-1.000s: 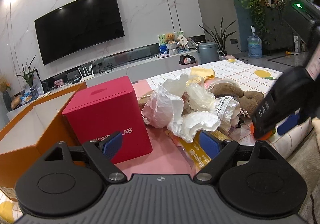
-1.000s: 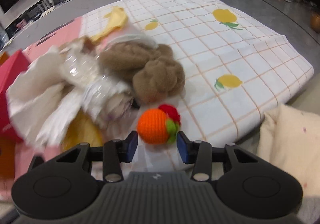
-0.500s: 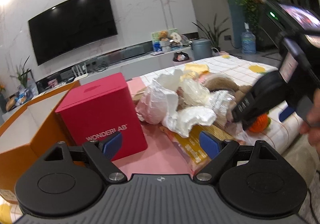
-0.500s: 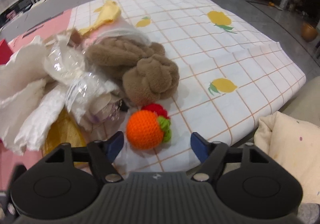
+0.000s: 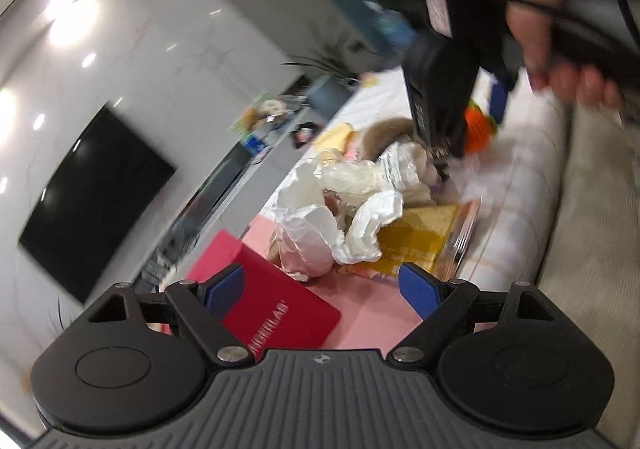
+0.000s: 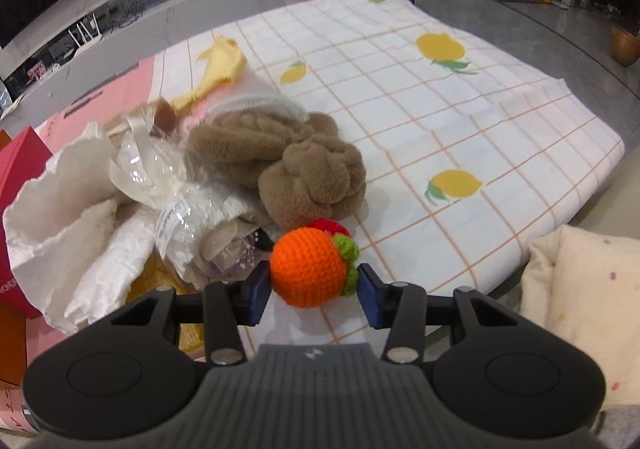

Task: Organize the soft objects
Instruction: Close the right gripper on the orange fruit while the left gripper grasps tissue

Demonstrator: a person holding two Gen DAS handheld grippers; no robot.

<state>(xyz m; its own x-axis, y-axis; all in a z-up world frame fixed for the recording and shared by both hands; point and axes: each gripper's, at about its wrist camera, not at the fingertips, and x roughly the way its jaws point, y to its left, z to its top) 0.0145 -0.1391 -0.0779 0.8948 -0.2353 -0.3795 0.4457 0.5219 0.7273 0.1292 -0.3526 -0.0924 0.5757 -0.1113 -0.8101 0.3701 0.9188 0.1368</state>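
Note:
An orange crochet ball (image 6: 308,269) with green leaves and a red bit behind it lies on the lemon-check cloth (image 6: 440,109). My right gripper (image 6: 314,285) has it between its blue pads. The jaws are closing, and both pads touch the ball's sides. In the left wrist view the same ball (image 5: 478,129) shows under the right tool, which a person's hand (image 5: 560,49) holds. My left gripper (image 5: 320,285) hangs open and rolled sideways, with nothing between its fingers. A brown plush knot (image 6: 312,177) lies just behind the ball.
Crumpled white bags (image 6: 80,201) and clear wrap are piled left of the ball, over a yellow packet (image 5: 416,241). A red box (image 5: 276,309) stands on the pink mat (image 5: 360,313). A yellow cloth (image 6: 220,65) lies farther back. A cream cushion (image 6: 584,289) sits beyond the right edge.
The right jaws spread wide away from the orange ball, then came back in against its sides. The left view has rolled strongly, so the room now looks tilted.

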